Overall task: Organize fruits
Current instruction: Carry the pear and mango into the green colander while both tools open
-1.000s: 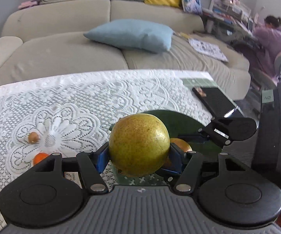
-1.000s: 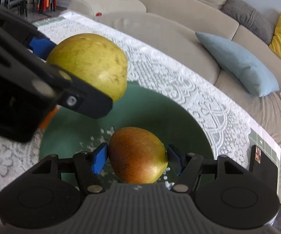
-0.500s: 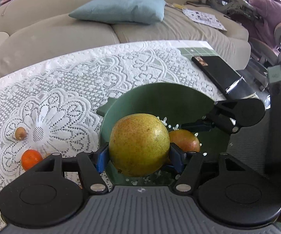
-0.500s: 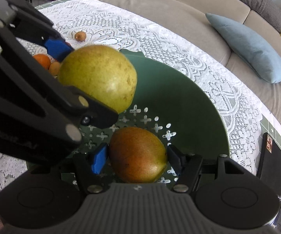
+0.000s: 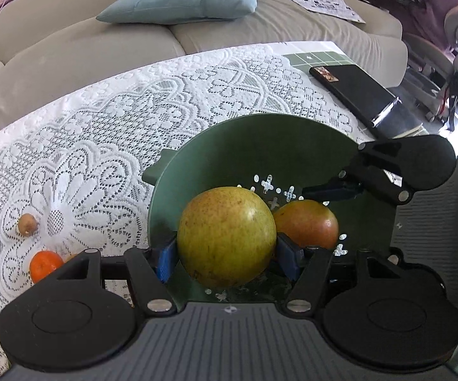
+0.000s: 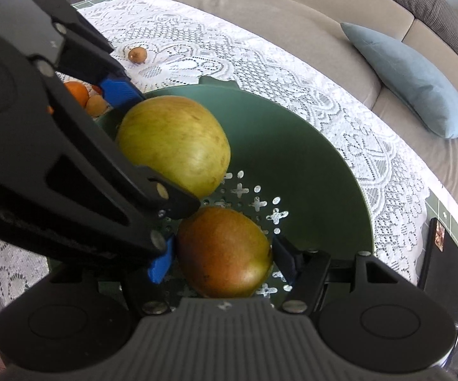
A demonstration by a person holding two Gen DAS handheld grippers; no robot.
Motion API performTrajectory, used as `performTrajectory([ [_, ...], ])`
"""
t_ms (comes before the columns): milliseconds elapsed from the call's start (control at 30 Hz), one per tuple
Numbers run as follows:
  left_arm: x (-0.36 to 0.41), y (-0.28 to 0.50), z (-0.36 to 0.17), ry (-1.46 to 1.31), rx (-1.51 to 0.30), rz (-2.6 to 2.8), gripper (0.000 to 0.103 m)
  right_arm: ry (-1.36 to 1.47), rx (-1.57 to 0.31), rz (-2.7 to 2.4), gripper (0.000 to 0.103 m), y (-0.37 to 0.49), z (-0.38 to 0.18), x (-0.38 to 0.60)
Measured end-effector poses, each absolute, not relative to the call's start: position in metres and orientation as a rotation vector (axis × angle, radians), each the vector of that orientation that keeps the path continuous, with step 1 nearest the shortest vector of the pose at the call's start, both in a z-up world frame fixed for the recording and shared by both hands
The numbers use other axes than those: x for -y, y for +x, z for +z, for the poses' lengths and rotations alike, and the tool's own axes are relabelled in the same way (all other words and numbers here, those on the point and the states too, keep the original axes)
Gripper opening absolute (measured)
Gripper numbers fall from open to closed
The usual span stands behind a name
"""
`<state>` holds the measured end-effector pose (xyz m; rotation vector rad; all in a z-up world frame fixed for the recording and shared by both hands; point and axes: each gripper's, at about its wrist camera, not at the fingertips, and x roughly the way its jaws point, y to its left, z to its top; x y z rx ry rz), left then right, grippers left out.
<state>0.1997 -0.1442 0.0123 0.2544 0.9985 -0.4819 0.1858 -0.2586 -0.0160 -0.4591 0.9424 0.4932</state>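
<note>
Your left hand-held gripper (image 5: 226,255) clamps the yellow-green pear (image 5: 226,236) between its blue pads, low inside the green colander (image 5: 260,146). Your right hand-held gripper (image 6: 222,258) grips the reddish pear (image 6: 224,252) just beside it, over the colander's perforated bottom. An orange (image 5: 45,265) and a small brown fruit (image 5: 27,224) lie on the lace-covered tabletop (image 5: 101,127) toward its left edge.

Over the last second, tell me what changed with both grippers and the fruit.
Both grippers came down into the green colander. The left gripper still clamps the yellow-green fruit, and the right gripper still clamps the reddish fruit. Nothing was released. The small fruits stayed on the lace cloth.
</note>
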Motion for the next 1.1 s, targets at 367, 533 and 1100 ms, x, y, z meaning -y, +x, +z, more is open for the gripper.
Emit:
performTrajectory([
  [367, 0.147, 0.205, 0.006, 0.238, -1.029, -0.474, 0.073, -0.48, -0.926, 0.475, 0.07, 0.184, -0.016, 0.261],
  [533, 0.148, 0.206, 0.006, 0.236, -1.037, -0.469, 0.073, -0.492, -0.921, 0.469, 0.072, 0.183, -0.017, 0.26],
  [1100, 0.149, 0.205, 0.022, 0.222, -1.01, -0.412, 0.083, -0.486, -0.909, 0.451, 0.079, 0.183, -0.014, 0.267],
])
